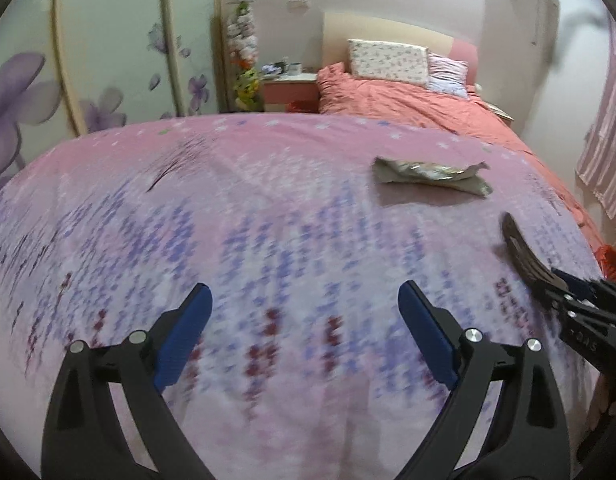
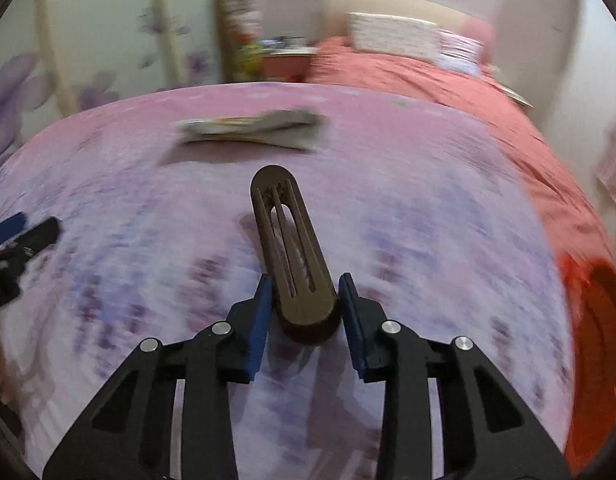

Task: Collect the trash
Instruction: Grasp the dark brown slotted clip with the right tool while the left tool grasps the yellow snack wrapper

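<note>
Between the blue pads of the right claw (image 2: 306,308) a dark slotted piece (image 2: 292,248) is seemingly pinched, though blur obscures contact. Beneath, a pink floral bed (image 1: 268,208) is spread. Further off lies a crumpled wrapper (image 1: 427,174); the left claw (image 1: 304,336) is held spread, empty.

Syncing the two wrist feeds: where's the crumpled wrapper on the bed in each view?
Left wrist view: crumpled wrapper right of centre, upper middle, lying on the pink bedspread.
Right wrist view: wrapper left of centre, upper part, blurred, beyond the tip of the dark slotted piece in the right hand-held gripper.
Shared landmark: floral pillow at the headboard, top right of centre in both.
</note>
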A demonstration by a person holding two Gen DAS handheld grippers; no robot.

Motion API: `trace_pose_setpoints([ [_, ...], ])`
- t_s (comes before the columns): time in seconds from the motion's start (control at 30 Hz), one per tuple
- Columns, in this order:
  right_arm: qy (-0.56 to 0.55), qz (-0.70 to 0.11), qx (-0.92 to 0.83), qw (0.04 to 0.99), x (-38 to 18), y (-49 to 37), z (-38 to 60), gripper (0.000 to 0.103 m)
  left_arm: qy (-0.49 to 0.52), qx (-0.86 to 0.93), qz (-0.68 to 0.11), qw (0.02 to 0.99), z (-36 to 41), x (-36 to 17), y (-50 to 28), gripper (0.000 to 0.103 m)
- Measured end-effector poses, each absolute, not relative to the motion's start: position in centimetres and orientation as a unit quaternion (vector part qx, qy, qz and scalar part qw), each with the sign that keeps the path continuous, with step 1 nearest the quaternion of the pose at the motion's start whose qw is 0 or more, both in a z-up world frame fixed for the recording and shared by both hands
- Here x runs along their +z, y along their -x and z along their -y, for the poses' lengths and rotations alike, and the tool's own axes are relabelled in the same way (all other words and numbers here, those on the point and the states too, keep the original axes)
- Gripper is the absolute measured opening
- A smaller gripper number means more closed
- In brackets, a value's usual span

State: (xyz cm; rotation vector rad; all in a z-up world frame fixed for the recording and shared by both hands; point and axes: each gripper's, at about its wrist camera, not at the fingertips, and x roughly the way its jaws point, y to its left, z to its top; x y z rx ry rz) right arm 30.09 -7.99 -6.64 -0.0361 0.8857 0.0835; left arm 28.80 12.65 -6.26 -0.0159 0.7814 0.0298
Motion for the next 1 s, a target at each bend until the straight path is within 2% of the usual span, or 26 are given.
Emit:
trace_pose_setpoints([
  [0.13, -0.044, -0.431, -0.011, 0.901, -6.9, -29.2, 12.1, 0.035, -0.036, -0.004, -0.364, 0.931, -8.6, -5.2, -31.7, 0.093],
  [0.37, -0.039, -0.433, -0.015, 0.901, -6.8, -29.0, 12.1, 0.035, -0.080, -0.007, -0.365, 0.927, -2.9, -3.7, -41.0, 0.092],
  [0.57, -0.041, -0.433, -0.015, 0.900, -6.9, -29.5, 12.0, 0.035, -0.129, 0.061, -0.408, 0.902, -2.4, -6.0, -49.0, 0.090],
  [0.63, -0.041, -0.433, -0.015, 0.901, -6.9, -29.5, 12.1, 0.035, -0.134, 0.083, -0.427, 0.890, -3.2, -7.3, -50.6, 0.085],
  [0.77, -0.053, -0.431, -0.009, 0.901, -6.9, -29.4, 12.6, 0.035, -0.123, 0.084, -0.441, 0.885, -4.7, -8.5, -50.2, 0.076],
  [0.83, -0.058, -0.430, -0.007, 0.901, -6.9, -29.4, 12.8, 0.035, -0.118, 0.063, -0.443, 0.887, -5.1, -8.6, -49.0, 0.067],
  [1.0, -0.066, -0.429, 0.002, 0.901, -7.0, -28.3, 13.2, 0.032, -0.114, -0.001, -0.444, 0.889, -5.8, -8.7, -43.2, 0.062],
])
